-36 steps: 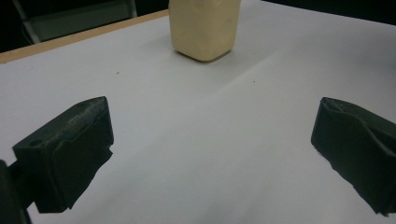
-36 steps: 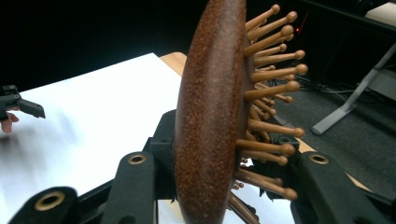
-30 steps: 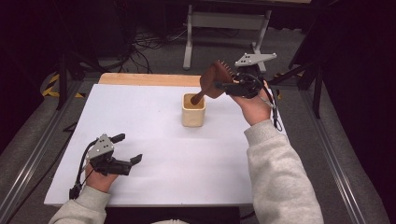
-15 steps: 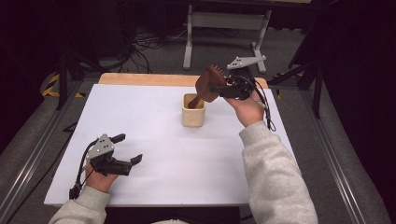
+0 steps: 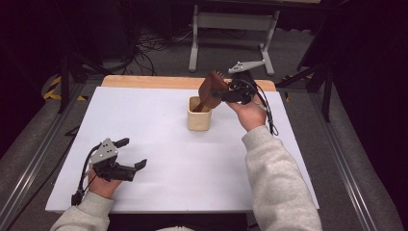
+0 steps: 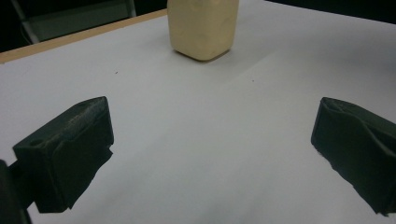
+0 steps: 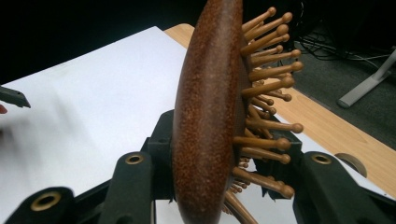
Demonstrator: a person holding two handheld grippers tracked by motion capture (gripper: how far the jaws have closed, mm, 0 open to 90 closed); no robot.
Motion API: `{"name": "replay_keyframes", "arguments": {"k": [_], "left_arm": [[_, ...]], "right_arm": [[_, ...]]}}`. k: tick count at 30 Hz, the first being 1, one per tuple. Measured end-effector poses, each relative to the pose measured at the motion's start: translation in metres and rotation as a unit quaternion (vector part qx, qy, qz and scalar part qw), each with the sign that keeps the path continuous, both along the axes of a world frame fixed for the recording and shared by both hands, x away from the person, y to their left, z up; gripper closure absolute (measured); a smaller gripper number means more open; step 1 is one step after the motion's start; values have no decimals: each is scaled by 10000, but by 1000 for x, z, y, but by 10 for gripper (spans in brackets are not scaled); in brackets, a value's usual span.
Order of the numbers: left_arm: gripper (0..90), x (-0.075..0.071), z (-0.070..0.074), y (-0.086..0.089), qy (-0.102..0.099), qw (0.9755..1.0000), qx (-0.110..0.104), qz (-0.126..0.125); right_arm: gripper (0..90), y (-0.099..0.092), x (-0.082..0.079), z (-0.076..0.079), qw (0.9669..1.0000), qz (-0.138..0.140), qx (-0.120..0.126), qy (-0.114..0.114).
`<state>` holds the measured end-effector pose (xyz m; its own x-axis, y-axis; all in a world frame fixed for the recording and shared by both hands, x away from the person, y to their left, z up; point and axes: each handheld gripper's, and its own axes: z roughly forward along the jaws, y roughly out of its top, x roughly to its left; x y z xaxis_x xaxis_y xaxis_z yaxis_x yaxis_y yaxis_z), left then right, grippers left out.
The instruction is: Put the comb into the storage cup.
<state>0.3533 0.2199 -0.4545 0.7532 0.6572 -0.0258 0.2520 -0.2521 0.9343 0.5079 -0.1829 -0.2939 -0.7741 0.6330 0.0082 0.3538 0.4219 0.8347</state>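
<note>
A brown wooden hairbrush (image 5: 210, 88) with wooden pins is tilted over a cream square cup (image 5: 198, 117) at the far middle of the white table. Its handle reaches down into the cup. My right gripper (image 5: 225, 94) is shut on the brush's head from the right. In the right gripper view the brush (image 7: 205, 116) stands edge-on between the jaws, pins facing right. My left gripper (image 5: 134, 153) rests at the near left of the table, open and holding nothing. In the left gripper view the cup (image 6: 203, 28) stands well ahead of the left gripper (image 6: 210, 149).
The white sheet (image 5: 159, 144) covers the table, and a strip of bare wood (image 5: 154, 82) shows along the far edge. A grey metal stand (image 5: 231, 29) and cables lie on the floor beyond. Dark frame legs flank both sides.
My right hand has sunk and shifted left with the brush, bringing the head closer over the cup. The left gripper has stayed put.
</note>
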Motion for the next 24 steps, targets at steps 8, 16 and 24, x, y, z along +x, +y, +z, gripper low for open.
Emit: {"name": "replay_keyframes", "arguments": {"k": [8,16,24], "left_arm": [[3,0,0,0,-10,10000,-2,-2],[3,0,0,0,-8,10000,5,-1],[3,0,0,0,-3,10000,-3,15]], "right_arm": [[556,2,3,-5,10000,3,-26,74],[553,3,3,-7,9999,15,-38,134],[545,6,6,-11,9997,62,-75,214]]}}
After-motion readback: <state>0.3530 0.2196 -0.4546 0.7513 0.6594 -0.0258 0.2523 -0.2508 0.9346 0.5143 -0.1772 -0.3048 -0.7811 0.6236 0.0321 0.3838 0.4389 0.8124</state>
